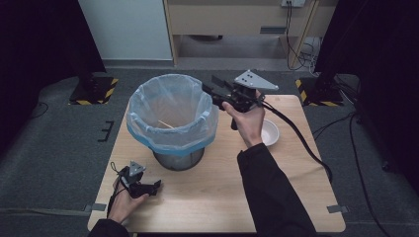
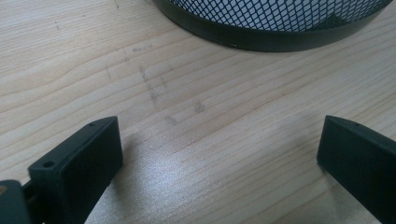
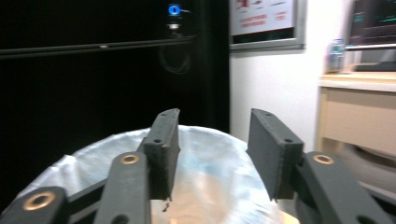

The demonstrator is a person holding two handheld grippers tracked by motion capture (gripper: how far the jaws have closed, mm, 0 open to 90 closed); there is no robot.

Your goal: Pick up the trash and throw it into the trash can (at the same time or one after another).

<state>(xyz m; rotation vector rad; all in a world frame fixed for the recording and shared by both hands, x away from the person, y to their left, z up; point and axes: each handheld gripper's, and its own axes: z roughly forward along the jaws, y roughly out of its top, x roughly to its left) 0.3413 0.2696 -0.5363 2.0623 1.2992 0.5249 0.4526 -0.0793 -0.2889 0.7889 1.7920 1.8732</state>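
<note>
A black mesh waste bin [image 1: 178,159] lined with a pale blue plastic bag [image 1: 170,106] stands on the wooden table [image 1: 217,192], left of centre. A thin pale stick [image 1: 165,124] lies inside the bag. My right gripper [image 1: 206,89] is held up at the bin's right rim, jaws pointing left over it; in the right gripper view the right gripper [image 3: 212,149] is open with nothing between its jaws and the bag's opening [image 3: 196,158] lies below. My left gripper [image 1: 157,186] rests low on the table near the front left corner, open and empty. In the left gripper view the left gripper [image 2: 219,149] faces the bin's base [image 2: 271,32].
A small white bowl [image 1: 269,132] sits on the table right of the bin, just beyond my right hand. The right gripper's cable [image 1: 301,138] trails across the table's right side. Grey carpet surrounds the table, with stand feet marked by yellow-black tape [image 1: 94,91] at the back.
</note>
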